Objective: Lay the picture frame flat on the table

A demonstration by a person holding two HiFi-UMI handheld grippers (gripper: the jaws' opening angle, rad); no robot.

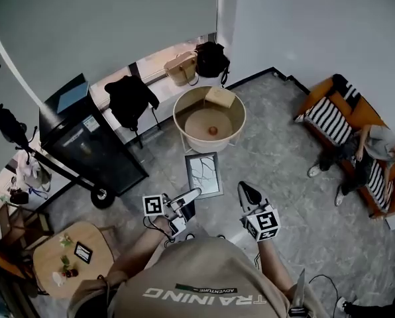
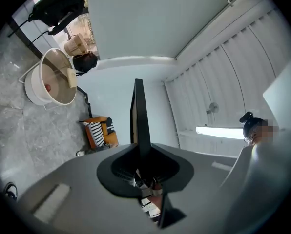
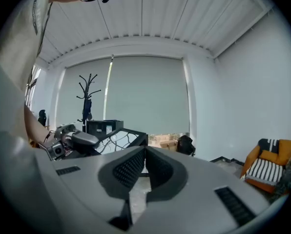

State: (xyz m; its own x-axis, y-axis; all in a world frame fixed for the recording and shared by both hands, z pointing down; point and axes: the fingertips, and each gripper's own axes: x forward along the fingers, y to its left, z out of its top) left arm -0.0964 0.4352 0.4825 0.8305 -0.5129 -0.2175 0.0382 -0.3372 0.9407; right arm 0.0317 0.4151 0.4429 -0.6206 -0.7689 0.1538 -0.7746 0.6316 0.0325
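Head view shows the picture frame [image 1: 205, 173] carried in the air above the grey floor, its glass turned up toward us, just short of the round rimmed table [image 1: 177, 126] ahead. The left gripper [image 1: 192, 196] is clenched on the frame's near edge. In the left gripper view the frame [image 2: 139, 116] rises edge-on as a thin dark strip out of the pinched jaws of the left gripper [image 2: 144, 167]. The right gripper [image 1: 247, 189] hangs just beside the frame without touching it. In the right gripper view its jaws [image 3: 145, 155] are closed together with nothing between them, and the frame [image 3: 117, 139] and the left gripper [image 3: 70, 141] lie off to the left. We judge the step in hand to be the carry to the table, with the laying down not yet begun. The round table already holds a box [image 1: 220, 97] and a small orange ball [image 1: 213, 130], so we should aim for the bare part of its top and lift the frame's far edge clear of the raised rim. With only one edge pinched the frame can droop or twist, so we would move slowly, level it before lowering, let the far edge touch first, and release only once it rests flat. The free gripper could steady the opposite edge if the frame sags.
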